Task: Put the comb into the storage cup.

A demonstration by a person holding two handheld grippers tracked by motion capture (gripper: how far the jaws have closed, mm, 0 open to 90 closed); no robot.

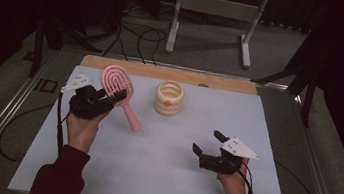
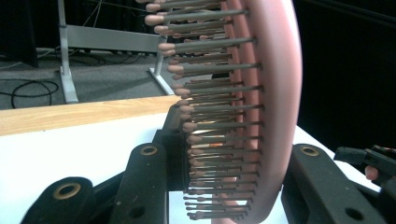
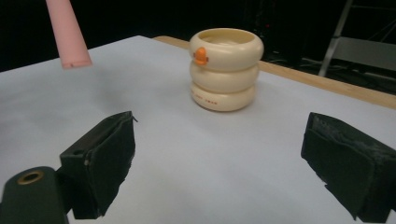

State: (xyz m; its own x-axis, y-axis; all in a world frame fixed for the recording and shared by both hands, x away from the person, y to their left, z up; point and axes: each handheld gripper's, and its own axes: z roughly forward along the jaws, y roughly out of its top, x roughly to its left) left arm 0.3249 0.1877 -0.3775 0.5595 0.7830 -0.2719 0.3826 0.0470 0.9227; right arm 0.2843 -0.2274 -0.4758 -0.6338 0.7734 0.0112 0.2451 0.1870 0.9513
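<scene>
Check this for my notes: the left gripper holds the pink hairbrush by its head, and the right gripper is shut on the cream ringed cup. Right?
Partly. The left gripper does hold the pink hairbrush by its head, but the right gripper is open and short of the cream ringed cup, as the right gripper view shows.

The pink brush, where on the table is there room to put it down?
The white mat is bare between the left gripper holding the pink brush and the open right gripper, and along the right edge beyond the cream ring cup. It is tighter at the back left, between brush and cup.
</scene>
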